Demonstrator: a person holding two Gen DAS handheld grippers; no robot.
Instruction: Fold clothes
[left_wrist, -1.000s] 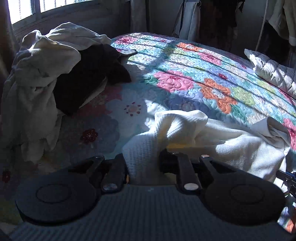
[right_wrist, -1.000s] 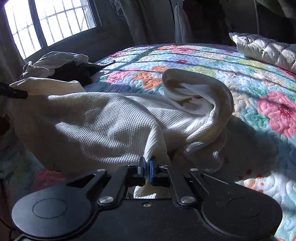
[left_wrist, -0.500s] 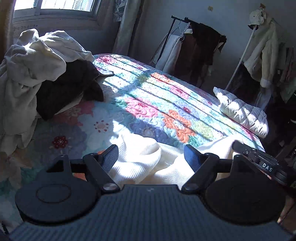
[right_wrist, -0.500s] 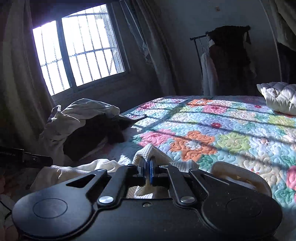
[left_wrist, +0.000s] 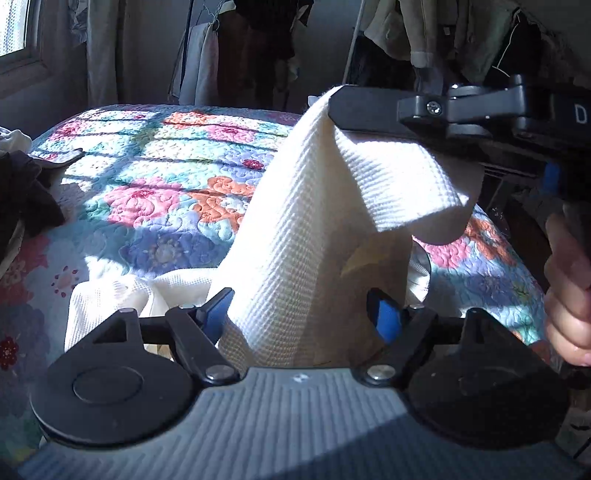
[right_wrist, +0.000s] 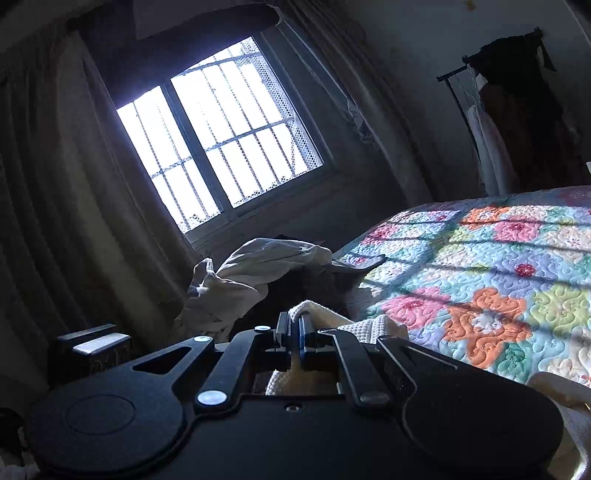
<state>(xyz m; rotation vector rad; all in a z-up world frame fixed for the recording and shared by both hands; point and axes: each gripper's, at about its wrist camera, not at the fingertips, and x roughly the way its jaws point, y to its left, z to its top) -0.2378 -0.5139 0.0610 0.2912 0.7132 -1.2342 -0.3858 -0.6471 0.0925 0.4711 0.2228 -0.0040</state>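
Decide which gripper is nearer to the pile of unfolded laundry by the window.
Left. The left gripper is beside the laundry pile; the right gripper, shut on the cream garment, hangs farther away.

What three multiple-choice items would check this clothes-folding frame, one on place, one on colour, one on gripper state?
1. Where is the pile of unfolded clothes?
A. on the bed below the window
B. on the clothes rack
C. on the floor

2. What colour is the waffle-knit garment?
A. black
B. cream white
C. pink

3. How is the left gripper set?
A. shut on the garment
B. out of view
C. open, cloth between its fingers

Answers: 1 A, it lies on the floral quilt under the window. 2 B, sunlit cream weave. 3 C, its fingers stand apart; the right gripper pinches the cloth.
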